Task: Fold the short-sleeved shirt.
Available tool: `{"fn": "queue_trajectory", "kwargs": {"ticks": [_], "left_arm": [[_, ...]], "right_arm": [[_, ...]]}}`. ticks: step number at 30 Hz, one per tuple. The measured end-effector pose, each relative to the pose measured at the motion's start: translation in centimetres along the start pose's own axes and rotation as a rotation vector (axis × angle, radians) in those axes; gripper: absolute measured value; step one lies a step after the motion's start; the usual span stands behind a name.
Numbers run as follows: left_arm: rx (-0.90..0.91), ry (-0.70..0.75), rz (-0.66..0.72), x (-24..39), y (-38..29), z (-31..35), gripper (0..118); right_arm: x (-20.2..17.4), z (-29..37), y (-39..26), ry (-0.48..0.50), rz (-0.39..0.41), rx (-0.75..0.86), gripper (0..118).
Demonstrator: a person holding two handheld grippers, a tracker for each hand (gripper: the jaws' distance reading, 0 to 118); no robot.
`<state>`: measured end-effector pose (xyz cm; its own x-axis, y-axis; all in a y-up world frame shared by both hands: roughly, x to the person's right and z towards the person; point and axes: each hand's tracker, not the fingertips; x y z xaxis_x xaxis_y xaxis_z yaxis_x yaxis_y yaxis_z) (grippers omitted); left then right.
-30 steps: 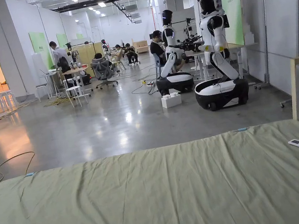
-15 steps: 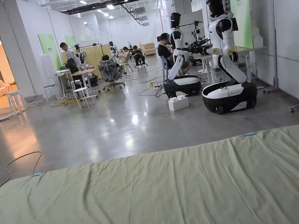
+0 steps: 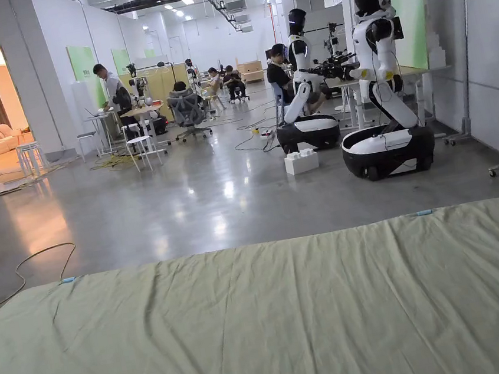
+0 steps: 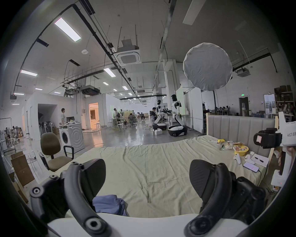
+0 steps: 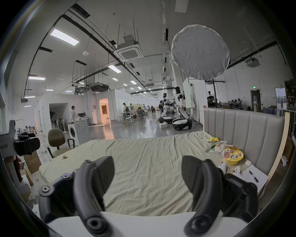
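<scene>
- Left gripper view: the left gripper (image 4: pixel 147 178) hangs over the green bed sheet (image 4: pixel 160 162), jaws spread wide and holding nothing.
- A crumpled blue shirt (image 4: pixel 108 204) lies low by its left jaw (apart from both pads).
- The right gripper (image 5: pixel 148 174) likewise gapes wide, empty, above bare sheet.

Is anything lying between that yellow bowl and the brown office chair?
Just bare green sheet between yellow bowl and office chair, seen in the right gripper view.

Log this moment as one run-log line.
left gripper: open, empty | right gripper: open, empty | crumpled blue cloth: on green bedsheet, untouched | fold: not begun
</scene>
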<state>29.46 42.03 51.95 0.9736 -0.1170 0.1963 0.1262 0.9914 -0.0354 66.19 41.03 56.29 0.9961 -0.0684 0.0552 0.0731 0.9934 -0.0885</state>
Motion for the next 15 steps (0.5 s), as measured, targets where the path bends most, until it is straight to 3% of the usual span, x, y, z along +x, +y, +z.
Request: {"fn": "queue_trajectory", "kwargs": {"ticks": [2, 3, 4, 5, 6, 15], "left_arm": [[0.007, 0.010, 0.007, -0.03, 0.06, 0.01, 113], [0.009, 0.015, 0.018, -0.10, 0.11, 0.01, 114], [0.013, 0.019, 0.030, -0.22, 0.20, 0.04, 115], [0.014, 0.021, 0.040, -0.34, 0.28, 0.09, 115], [0.017, 0.021, 0.048, -0.48, 0.36, 0.13, 115], [0.024, 0.064, 0.047, -0.41, 0.49, 0.12, 118]], "right_arm": [[-0.18, -0.10, -0.03, -0.012, 0.011, -0.001, 115], [-0.19, -0.10, -0.04, -0.015, 0.013, 0.001, 118], [-0.06, 0.23, 0.03, -0.038, 0.008, 0.036, 118], [-0.28, 0.13, 0.20, 0.012, 0.037, 0.049, 118], [-0.09, 0.10, -0.08, -0.006, -0.001, 0.013, 118], [0.17, 0.07, -0.29, -0.001, 0.004, 0.012, 118]]}}
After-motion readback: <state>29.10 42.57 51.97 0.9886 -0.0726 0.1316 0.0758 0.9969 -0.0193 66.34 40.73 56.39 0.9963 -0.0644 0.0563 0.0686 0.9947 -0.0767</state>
